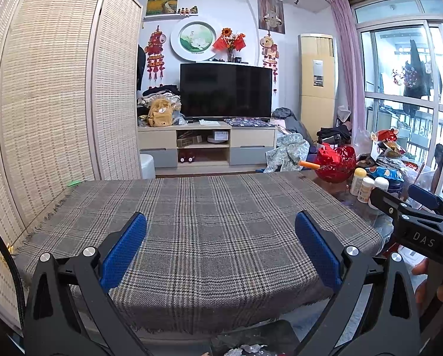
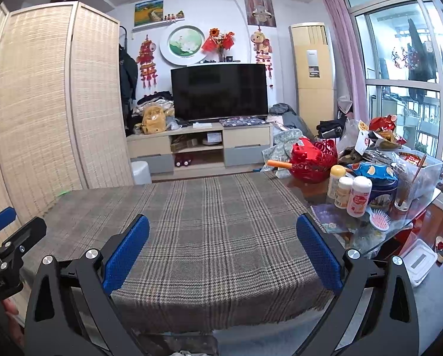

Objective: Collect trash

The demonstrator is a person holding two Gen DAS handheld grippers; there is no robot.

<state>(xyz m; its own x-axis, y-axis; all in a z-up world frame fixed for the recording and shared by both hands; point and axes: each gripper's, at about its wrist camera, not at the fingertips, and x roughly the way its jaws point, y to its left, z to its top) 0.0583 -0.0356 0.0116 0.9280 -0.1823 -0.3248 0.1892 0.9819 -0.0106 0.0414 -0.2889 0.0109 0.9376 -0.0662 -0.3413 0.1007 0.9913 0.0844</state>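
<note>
My left gripper [image 1: 220, 222] is open and empty above the near part of a table covered with a grey plaid cloth [image 1: 197, 207]. My right gripper [image 2: 223, 225] is also open and empty above the same plaid cloth [image 2: 209, 207]. A dark bin or bag [image 1: 251, 341] with crumpled silvery and white wrappers [image 1: 248, 348] shows at the bottom edge, below the table's near edge. The same dark bin edge [image 2: 180, 345] shows in the right wrist view. The right gripper's body [image 1: 414, 216] shows at the right of the left wrist view. The left gripper's body [image 2: 8, 246] shows at the left of the right wrist view.
The table's right side holds clutter: a red basket [image 2: 313, 160], three white bottles [image 2: 350, 192], a blue tin [image 2: 375, 181], snack bags [image 2: 381, 136], a pink hairbrush [image 2: 380, 219]. A woven screen [image 2: 43, 103] stands left. A TV stand [image 2: 197, 145] is beyond.
</note>
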